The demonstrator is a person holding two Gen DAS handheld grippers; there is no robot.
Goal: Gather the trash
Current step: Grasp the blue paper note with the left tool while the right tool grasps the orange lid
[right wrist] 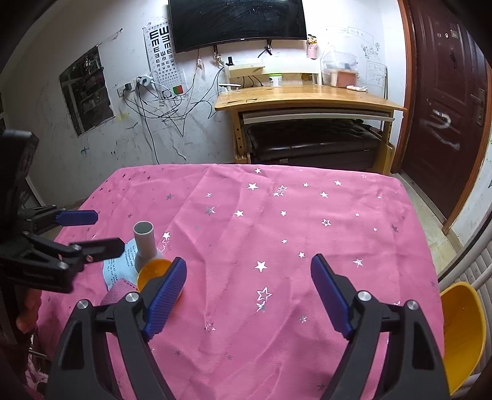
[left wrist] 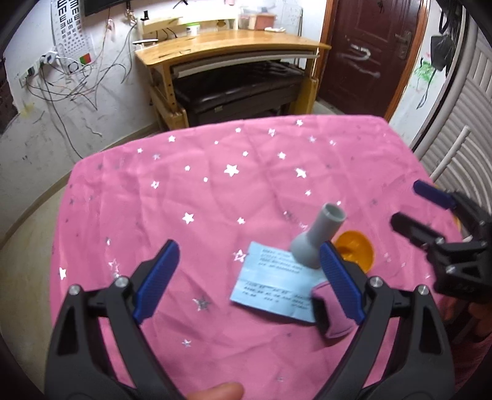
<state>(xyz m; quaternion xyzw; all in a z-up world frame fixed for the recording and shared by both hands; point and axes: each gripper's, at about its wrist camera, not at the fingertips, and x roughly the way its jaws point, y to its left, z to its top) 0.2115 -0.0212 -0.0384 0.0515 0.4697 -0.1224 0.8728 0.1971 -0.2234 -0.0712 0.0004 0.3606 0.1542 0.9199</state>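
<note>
Ribbed blue jaws of both grippers gape empty over crumpled star-spangled pink cloth [left wrist: 215,190].

Grey tube [left wrist: 318,237] upright on blue paper [left wrist: 273,283].

A pink star-printed tablecloth [right wrist: 276,246] fills the lower frame. Beyond it, at upper centre, a wooden desk [right wrist: 307,95] stands against the wall, under a dark screen [right wrist: 238,21]. An eye chart [right wrist: 163,46] hangs upper left; a dark door [right wrist: 446,107] is at right.
</note>
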